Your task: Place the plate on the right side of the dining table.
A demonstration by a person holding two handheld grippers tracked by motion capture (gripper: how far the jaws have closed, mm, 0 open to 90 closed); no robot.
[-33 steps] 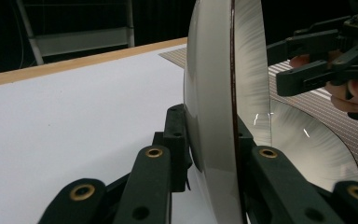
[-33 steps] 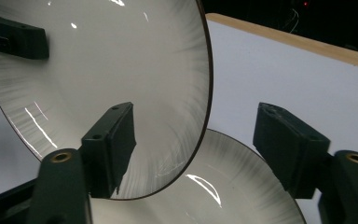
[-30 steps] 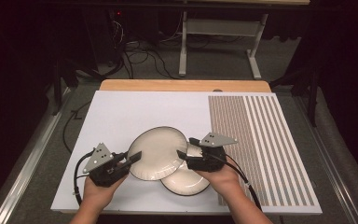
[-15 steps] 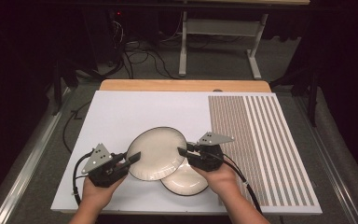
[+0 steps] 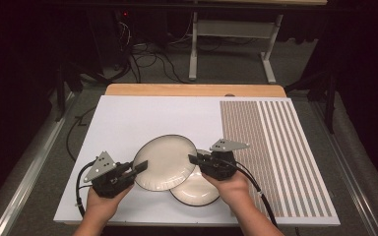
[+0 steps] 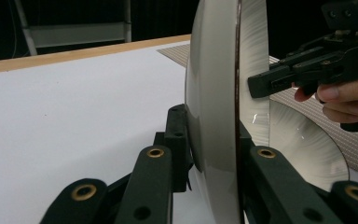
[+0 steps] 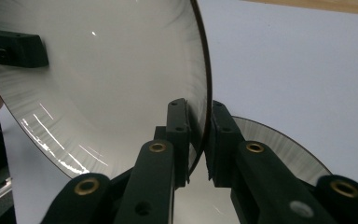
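Observation:
A cream plate with a dark rim (image 5: 165, 162) is held between both grippers, overlapping a second similar plate (image 5: 197, 189) that lies on the white board under its right side. My left gripper (image 5: 140, 167) is shut on the upper plate's left rim; in the left gripper view the plate (image 6: 214, 93) stands edge-on between the jaws. My right gripper (image 5: 193, 159) has just been closing its jaws, and the pads clamp the upper plate's right rim (image 7: 112, 70). The lower plate (image 7: 279, 149) lies behind the right jaws.
The white board (image 5: 128, 118) covers a wooden table (image 5: 192, 90). A striped brown mat (image 5: 275, 147) fills the board's right part. Cables and a metal frame (image 5: 226, 34) lie on the dark floor beyond. A black cable (image 5: 258, 191) trails from the right gripper.
The right gripper's jaws have closed onto the upper plate's right rim. Both hands and the left gripper's hold stay as they were.

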